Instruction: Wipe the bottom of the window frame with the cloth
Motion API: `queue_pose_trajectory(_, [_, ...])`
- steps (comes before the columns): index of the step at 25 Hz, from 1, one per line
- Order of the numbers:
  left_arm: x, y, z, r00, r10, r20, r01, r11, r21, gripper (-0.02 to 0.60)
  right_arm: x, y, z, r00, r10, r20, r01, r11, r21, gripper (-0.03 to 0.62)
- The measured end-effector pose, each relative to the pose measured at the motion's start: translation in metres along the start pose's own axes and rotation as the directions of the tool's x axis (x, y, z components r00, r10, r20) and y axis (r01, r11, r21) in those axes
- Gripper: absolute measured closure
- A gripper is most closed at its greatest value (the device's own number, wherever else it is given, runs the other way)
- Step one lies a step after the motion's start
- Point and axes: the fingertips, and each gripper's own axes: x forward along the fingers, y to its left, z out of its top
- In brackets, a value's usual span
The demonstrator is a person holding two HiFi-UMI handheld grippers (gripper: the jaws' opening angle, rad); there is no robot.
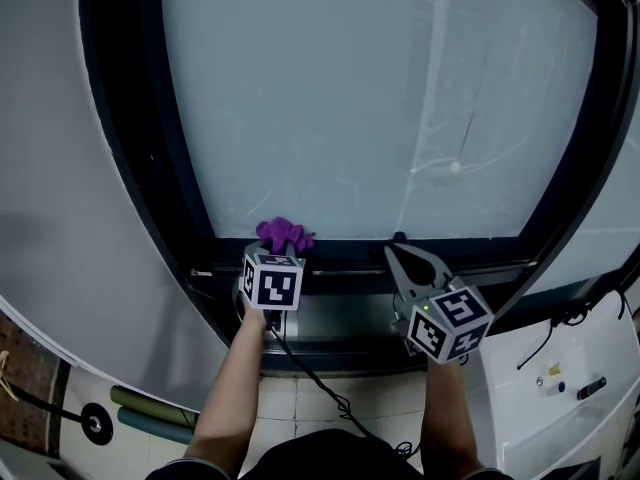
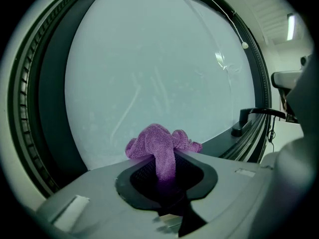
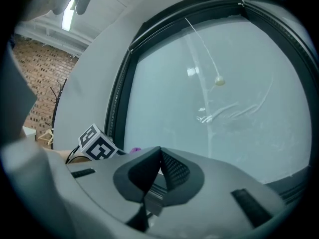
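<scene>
A crumpled purple cloth [image 1: 285, 235] [image 2: 160, 144] is pinched in my left gripper [image 1: 278, 256] [image 2: 167, 172], which is shut on it. The cloth rests against the frosted glass just above the dark bottom window frame [image 1: 470, 252] [image 2: 222, 144], toward its left end. My right gripper [image 1: 400, 258] [image 3: 159, 152] hovers over the frame's middle, shut with nothing between its jaws. In the right gripper view the left gripper's marker cube [image 3: 97, 143] and a sliver of the cloth [image 3: 135, 150] show at the left.
A black window handle [image 2: 249, 116] sticks up from the bottom frame to the right of the cloth. A cord with a bead [image 1: 455, 167] hangs on the glass. A white unit [image 1: 560, 388] stands at lower right, and green rolls [image 1: 150, 413] lie at lower left.
</scene>
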Motion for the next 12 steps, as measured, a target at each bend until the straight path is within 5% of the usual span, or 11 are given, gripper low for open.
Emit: queue_pose_trajectory(12, [-0.011, 0.064, -0.017, 0.995, 0.091, -0.034, -0.092, 0.996, -0.006, 0.499, 0.028, 0.049, -0.003, 0.997, 0.074, 0.0, -0.074, 0.997, 0.009, 0.58])
